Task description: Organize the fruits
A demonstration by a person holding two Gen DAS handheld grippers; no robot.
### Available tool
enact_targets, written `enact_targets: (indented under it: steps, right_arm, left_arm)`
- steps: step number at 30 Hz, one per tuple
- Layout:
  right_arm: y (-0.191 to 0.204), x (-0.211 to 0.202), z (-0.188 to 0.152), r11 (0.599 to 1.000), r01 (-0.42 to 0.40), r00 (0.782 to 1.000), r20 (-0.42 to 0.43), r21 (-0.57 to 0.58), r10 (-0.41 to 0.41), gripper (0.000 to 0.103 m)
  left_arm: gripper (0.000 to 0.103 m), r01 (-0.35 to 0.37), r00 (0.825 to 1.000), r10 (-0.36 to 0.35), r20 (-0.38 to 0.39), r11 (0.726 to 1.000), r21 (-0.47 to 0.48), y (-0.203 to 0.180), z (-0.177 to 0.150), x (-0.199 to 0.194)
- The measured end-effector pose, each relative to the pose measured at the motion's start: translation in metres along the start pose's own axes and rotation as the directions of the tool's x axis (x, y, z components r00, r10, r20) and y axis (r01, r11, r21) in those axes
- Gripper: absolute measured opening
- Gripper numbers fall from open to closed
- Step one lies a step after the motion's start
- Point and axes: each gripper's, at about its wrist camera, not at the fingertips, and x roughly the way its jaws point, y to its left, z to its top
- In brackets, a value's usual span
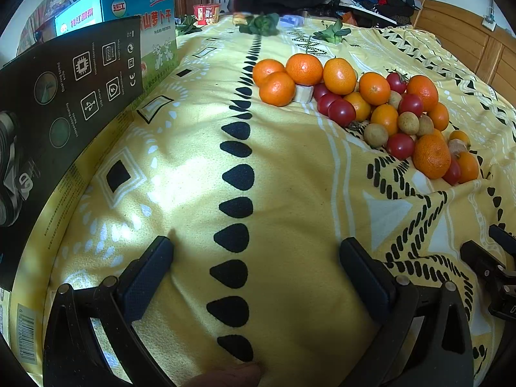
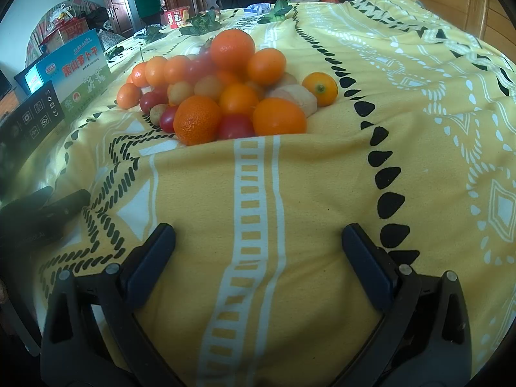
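- Grippers first: the left gripper [image 1: 256, 251] and the right gripper [image 2: 258, 238] hover low over the yellow patterned bedspread [image 2: 322, 193], jaws spread wide, nothing between them.
- Mixed pile of orange mandarins [image 1: 431, 156], red cherry tomatoes [image 1: 342, 113] and small tan round fruits [image 1: 375, 135] lies mid-bedspread, untouched and unsorted.
- Black printed carton [image 1: 71, 96] and blue-green carton [image 1: 142, 22] stand along the bedspread's left edge.
- Judgement: sorting not begun; the next move calls for reaching forward and closing on one outlying fruit without disturbing the heap.
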Motion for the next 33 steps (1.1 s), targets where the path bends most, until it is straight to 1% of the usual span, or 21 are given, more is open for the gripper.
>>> enact_targets:
  steps: [21, 33]
  right_arm:
    - [-0.0002, -0.0001, -0.0001, 1.000, 0.000, 1.000, -0.002, -0.001, 0.000, 0.103]
    - [-0.0004, -0.0002, -0.0003, 1.000, 0.000, 1.000, -0.002, -0.001, 0.000, 0.103]
  left_arm:
    - [0.103, -0.002, 1.000, 0.002, -0.003, 1.000, 0.004, 0.0008, -0.0001, 0.0008]
    - [0.103, 0.009, 1.000, -0.009, 0.004, 1.000, -0.003, 0.0021, -0.0014, -0.0021]
